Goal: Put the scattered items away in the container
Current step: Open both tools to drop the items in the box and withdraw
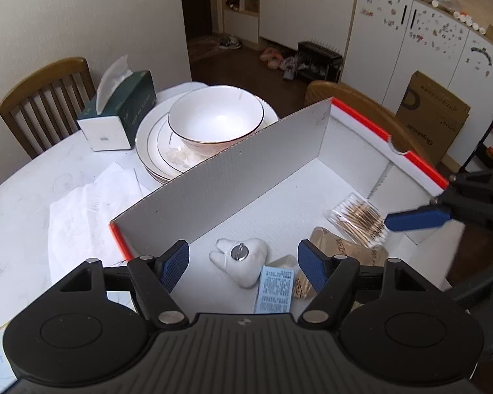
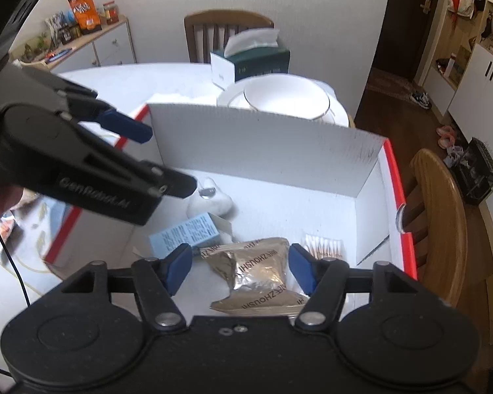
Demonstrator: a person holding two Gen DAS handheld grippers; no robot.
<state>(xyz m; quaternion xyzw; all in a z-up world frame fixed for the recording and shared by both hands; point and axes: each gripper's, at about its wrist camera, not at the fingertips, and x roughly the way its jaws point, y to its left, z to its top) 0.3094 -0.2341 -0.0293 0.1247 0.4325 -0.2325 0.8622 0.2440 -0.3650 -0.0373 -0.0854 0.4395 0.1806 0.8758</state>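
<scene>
Hovering over the white box [image 1: 246, 164], the left gripper [image 1: 243, 262] and right gripper [image 2: 240, 267] both stand apart, holding nothing. Inside the box lie one tooth-shaped toy [image 1: 243, 259], one blue carton [image 1: 274, 290], one brown foil packet [image 2: 259, 275], one cotton-swab pack [image 1: 358, 218]. Beside the box on the surface [image 1: 23, 203]: one bowl [image 1: 215, 118], one tissue box [image 1: 121, 115].

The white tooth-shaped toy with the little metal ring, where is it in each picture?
Left wrist view: the white tooth-shaped toy lies on the box floor at lower centre, between the left gripper's open blue fingers.
Right wrist view: the toy sits left of centre, partly hidden behind the left gripper's black finger.
Shared landmark: the light blue printed carton lies right beside it in both.
</scene>
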